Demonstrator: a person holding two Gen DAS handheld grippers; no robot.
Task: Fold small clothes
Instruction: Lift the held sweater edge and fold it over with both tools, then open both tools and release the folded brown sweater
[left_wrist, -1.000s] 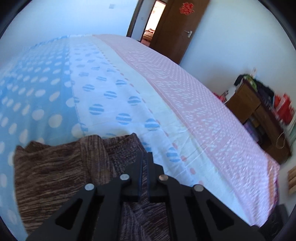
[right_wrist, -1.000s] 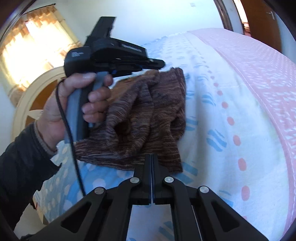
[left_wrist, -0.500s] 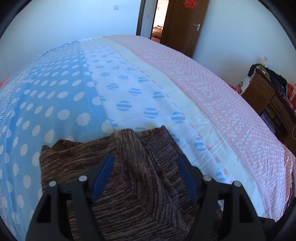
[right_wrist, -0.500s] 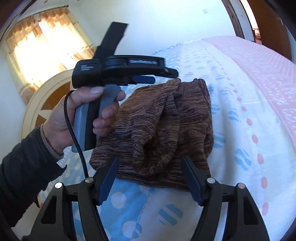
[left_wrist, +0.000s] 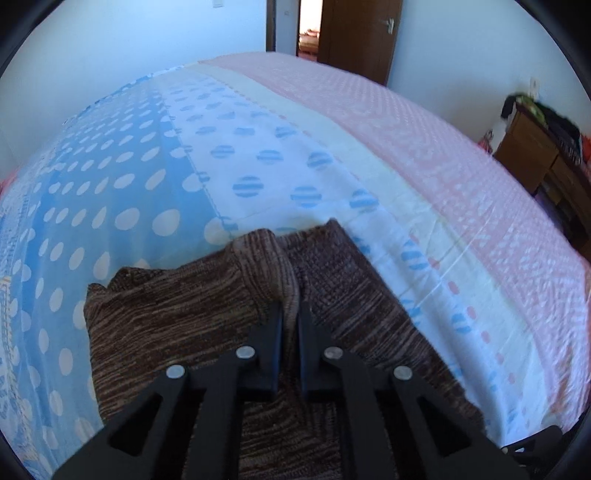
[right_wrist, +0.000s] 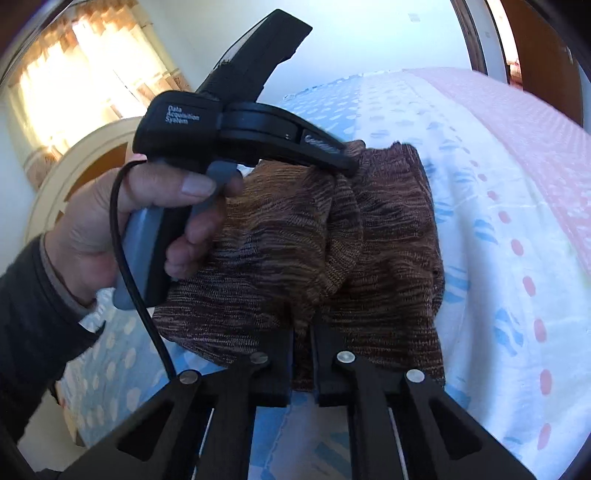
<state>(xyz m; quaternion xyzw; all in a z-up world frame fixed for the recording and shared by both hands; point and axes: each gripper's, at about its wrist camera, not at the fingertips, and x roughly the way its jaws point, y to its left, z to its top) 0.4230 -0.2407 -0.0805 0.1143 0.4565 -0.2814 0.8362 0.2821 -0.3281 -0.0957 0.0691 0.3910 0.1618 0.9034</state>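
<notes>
Both claws, left (left_wrist: 290, 314) and right (right_wrist: 302, 334), have just closed, each pinching a raised ridge of the brown marled knit garment (right_wrist: 332, 251) bunched on the polka-dot bed sheet (left_wrist: 258, 155); grasp step done, next likely lift and spread flat before folding.

Left black two-finger gripper (left_wrist: 290, 314) and right black two-finger gripper (right_wrist: 303, 332): both just closed, pinching brown knit garment (right_wrist: 369, 240); left hand (right_wrist: 147, 221) grips handle.
</notes>
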